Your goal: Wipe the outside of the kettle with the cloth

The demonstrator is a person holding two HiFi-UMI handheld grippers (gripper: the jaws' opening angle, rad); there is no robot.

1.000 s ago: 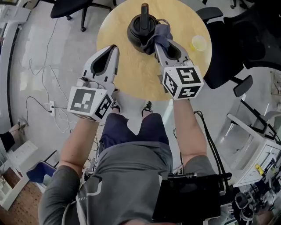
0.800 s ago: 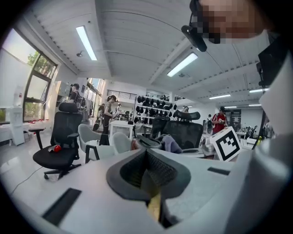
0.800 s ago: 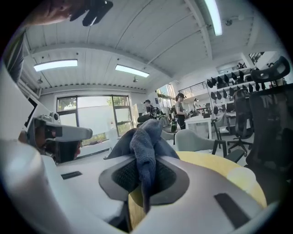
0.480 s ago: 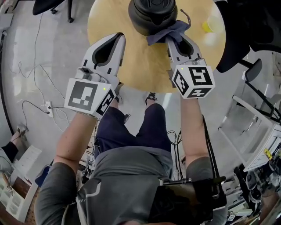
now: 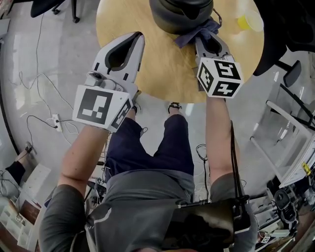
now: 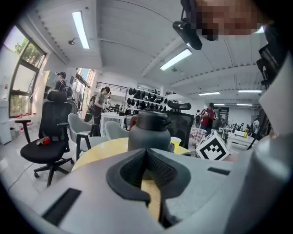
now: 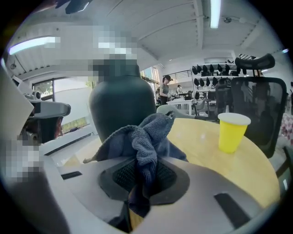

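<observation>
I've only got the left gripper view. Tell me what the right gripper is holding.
Observer: The right gripper is shut on a grey-blue cloth, which bunches up out of its jaws.
Operator: Give me the cloth's position against the kettle.
Observer: In the head view the cloth's free end reaches the near side of the kettle. I cannot confirm contact.
Operator: Now place my left gripper for me.
Observer: From above, the left gripper hangs over the near part of the table, left of the kettle and apart from it.
</observation>
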